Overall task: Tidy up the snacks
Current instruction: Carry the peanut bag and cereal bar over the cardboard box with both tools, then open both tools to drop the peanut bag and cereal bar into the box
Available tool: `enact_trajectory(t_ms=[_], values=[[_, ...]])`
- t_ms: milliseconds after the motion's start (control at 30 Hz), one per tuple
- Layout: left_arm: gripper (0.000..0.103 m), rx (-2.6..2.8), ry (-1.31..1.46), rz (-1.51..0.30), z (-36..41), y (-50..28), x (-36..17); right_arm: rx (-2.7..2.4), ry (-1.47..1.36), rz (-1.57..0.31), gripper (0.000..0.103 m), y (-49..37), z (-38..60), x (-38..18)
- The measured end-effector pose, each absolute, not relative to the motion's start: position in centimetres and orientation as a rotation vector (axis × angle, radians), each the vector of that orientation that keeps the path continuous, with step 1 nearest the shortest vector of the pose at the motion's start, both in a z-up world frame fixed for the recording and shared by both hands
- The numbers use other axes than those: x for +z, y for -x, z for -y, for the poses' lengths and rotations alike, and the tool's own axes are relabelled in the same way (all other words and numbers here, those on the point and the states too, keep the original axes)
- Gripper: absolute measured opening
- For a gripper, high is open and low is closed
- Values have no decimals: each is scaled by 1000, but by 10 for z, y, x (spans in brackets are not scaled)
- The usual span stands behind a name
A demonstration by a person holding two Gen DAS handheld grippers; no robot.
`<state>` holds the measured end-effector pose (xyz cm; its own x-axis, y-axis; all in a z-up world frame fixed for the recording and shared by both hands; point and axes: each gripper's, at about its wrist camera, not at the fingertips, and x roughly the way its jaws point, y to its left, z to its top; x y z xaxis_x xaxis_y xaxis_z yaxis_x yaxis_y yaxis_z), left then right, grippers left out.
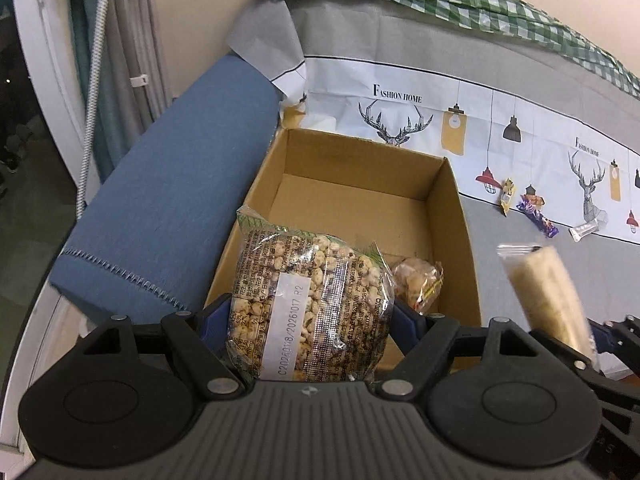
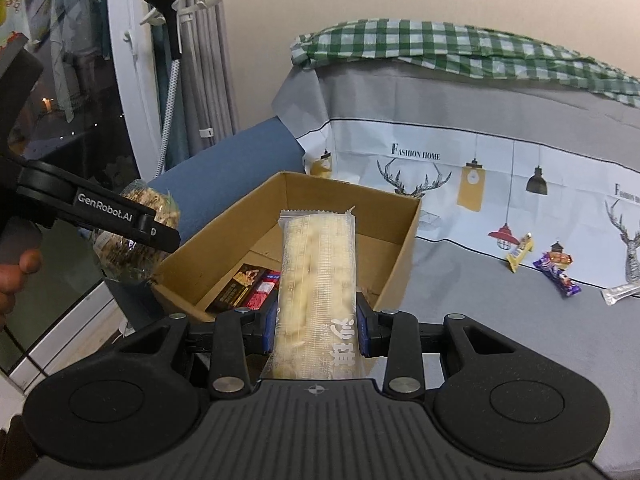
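Note:
My left gripper (image 1: 310,320) is shut on a round puffed-grain cake pack (image 1: 308,304) and holds it above the near left corner of an open cardboard box (image 1: 456,208). My right gripper (image 2: 318,326) is shut on a long pale snack bar (image 2: 316,280), held over the box's (image 2: 404,248) near edge. In the left wrist view the bar (image 1: 544,296) shows at the right. In the right wrist view the grain cake (image 2: 132,240) and the left gripper show at the left. The box holds a small brown wrapped snack (image 1: 418,284) and a dark and red packet (image 2: 248,288).
Three small wrapped snacks lie on the grey cloth to the right of the box: yellow (image 2: 520,254), purple (image 2: 558,274) and silver (image 2: 622,292). A blue cushion (image 1: 168,208) borders the box's left side. A checked cloth (image 2: 460,46) lies at the back.

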<state>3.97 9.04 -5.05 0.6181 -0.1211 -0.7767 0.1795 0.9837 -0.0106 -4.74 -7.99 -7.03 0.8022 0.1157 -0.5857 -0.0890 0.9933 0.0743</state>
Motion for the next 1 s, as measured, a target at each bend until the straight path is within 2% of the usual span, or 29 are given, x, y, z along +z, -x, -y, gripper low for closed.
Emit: enact_trajectory(t_ms=[567,1000], values=[[83,-221,-177,-1029,-70,-154,-128,102,-71,-773,38,-80,70,-136],[84,-211,-232,-1092,-67,-188,-168,119,-63,-838,38,-120,64,-170]])
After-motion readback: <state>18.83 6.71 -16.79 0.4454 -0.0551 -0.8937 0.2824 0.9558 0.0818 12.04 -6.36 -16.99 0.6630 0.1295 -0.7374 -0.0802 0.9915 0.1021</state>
